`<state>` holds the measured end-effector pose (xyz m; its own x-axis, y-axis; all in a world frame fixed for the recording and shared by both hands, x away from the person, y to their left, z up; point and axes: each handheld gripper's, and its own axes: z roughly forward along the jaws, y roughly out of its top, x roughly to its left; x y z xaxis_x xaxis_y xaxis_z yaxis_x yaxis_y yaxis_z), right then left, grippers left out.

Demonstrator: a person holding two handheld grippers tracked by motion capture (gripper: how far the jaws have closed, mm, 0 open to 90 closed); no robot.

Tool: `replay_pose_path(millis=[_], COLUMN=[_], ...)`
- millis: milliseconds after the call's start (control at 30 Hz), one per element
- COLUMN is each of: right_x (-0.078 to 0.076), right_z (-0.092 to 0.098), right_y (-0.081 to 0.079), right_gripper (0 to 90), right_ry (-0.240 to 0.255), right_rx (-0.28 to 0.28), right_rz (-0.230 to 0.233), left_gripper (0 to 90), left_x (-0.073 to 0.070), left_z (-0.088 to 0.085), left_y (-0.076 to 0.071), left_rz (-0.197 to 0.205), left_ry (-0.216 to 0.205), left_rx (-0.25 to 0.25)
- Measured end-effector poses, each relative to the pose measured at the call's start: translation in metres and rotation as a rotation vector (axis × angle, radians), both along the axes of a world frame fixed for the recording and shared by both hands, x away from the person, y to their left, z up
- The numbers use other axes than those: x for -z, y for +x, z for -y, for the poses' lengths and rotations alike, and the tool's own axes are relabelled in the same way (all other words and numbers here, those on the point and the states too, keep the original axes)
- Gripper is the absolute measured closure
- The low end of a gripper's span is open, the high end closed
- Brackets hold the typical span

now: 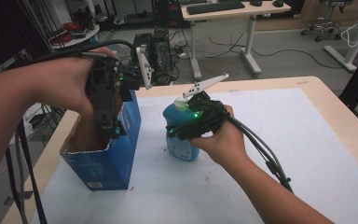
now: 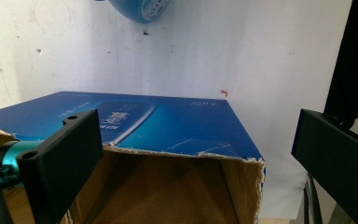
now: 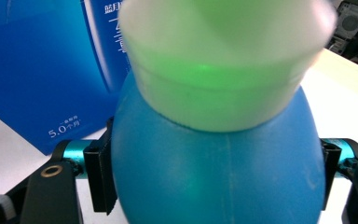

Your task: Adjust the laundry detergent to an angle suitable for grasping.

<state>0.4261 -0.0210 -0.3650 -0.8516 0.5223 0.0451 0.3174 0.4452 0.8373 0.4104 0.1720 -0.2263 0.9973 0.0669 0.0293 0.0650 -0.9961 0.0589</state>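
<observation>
A blue bottle (image 1: 182, 145) with a white cap (image 1: 181, 103) stands on the white table sheet, just right of an open blue cardboard box (image 1: 107, 163). My right gripper (image 1: 179, 133) comes in from the right at the bottle's shoulder. In the right gripper view its pads sit against both sides of the bottle (image 3: 214, 182), below the cap (image 3: 223, 70). My left gripper (image 1: 114, 129) hangs point-down over the box's open top. Its jaws stand wide open (image 2: 196, 140) above the torn box rim (image 2: 182, 151), with nothing between them.
The white sheet (image 1: 284, 140) covers a wooden table whose right half is bare. Cables trail from both grippers. Beyond the far edge stand a computer tower (image 1: 161, 51), a desk with a keyboard (image 1: 214, 7) and an office chair (image 1: 326, 23).
</observation>
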Motion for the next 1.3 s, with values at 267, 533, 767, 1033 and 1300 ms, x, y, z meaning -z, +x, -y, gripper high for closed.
replay_pose_path(millis=[267, 533, 767, 1033, 1300], right_x=[-0.0005, -0.0006, 0.0005, 0.0002, -0.0001], right_z=[0.0012, 0.0038, 0.0032, 0.0021, 0.0034], right_y=[0.0000, 0.0004, -0.0006, -0.0020, -0.0009], right_gripper=[28.7, 32.9, 36.9, 42.7, 44.4], right_ry=[0.001, 0.005, 0.009, 0.016, 0.025], right_rx=[0.000, 0.002, -0.005, -0.019, -0.029], right_rz=[0.005, 0.014, 0.022, 0.032, 0.023], left_gripper=[1.8, 1.8, 1.8, 1.8, 1.8], left_x=[0.0005, 0.0013, 0.0007, 0.0021, 0.0052], left_z=[0.0005, 0.0013, 0.0005, 0.0003, 0.0033], left_y=[0.0007, 0.0006, 0.0008, 0.0015, 0.0019], left_rz=[0.002, 0.000, 0.001, 0.001, -0.002], left_ry=[0.004, 0.004, 0.007, 0.001, 0.003], left_rx=[0.004, 0.002, 0.002, 0.000, 0.007])
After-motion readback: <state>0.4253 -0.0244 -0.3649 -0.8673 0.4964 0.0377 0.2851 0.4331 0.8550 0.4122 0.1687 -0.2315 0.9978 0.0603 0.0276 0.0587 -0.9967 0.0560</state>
